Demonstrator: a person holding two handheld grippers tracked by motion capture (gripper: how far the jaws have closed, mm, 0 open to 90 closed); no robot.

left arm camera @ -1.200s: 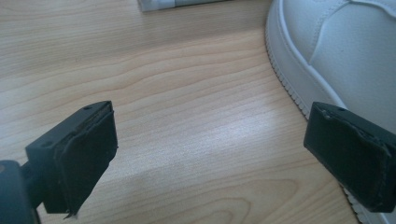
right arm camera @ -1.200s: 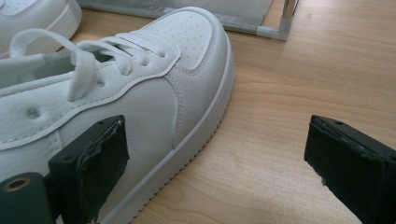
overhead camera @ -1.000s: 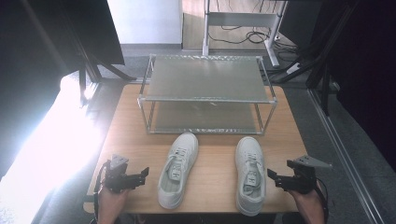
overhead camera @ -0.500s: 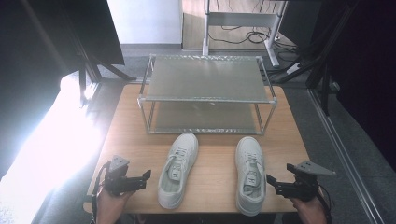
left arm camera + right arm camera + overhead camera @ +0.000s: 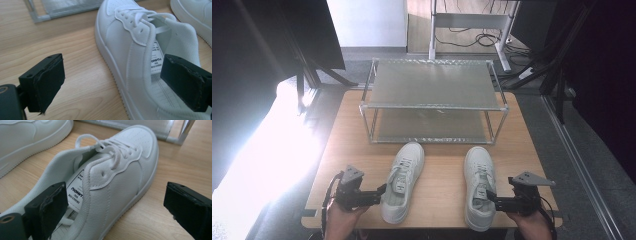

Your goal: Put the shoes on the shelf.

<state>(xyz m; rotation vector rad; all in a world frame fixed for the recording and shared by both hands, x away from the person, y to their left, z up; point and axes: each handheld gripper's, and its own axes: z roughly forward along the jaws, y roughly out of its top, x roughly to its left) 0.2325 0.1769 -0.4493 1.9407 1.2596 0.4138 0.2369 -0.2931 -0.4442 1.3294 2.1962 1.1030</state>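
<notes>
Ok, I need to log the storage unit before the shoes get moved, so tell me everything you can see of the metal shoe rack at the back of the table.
The two-tier silver metal shoe rack stands upright at the far side of the light wooden table. Thin tube legs carry two flat, grey, mesh-like shelves, one above the other, both bare. It sits square to the table edge. Two white sneakers lie just in front of it, toes toward its lower shelf, apparently not touching it.

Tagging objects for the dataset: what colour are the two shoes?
Both shoes, the left shoe and the right shoe, are white; clearest in the left gripper view.
</notes>
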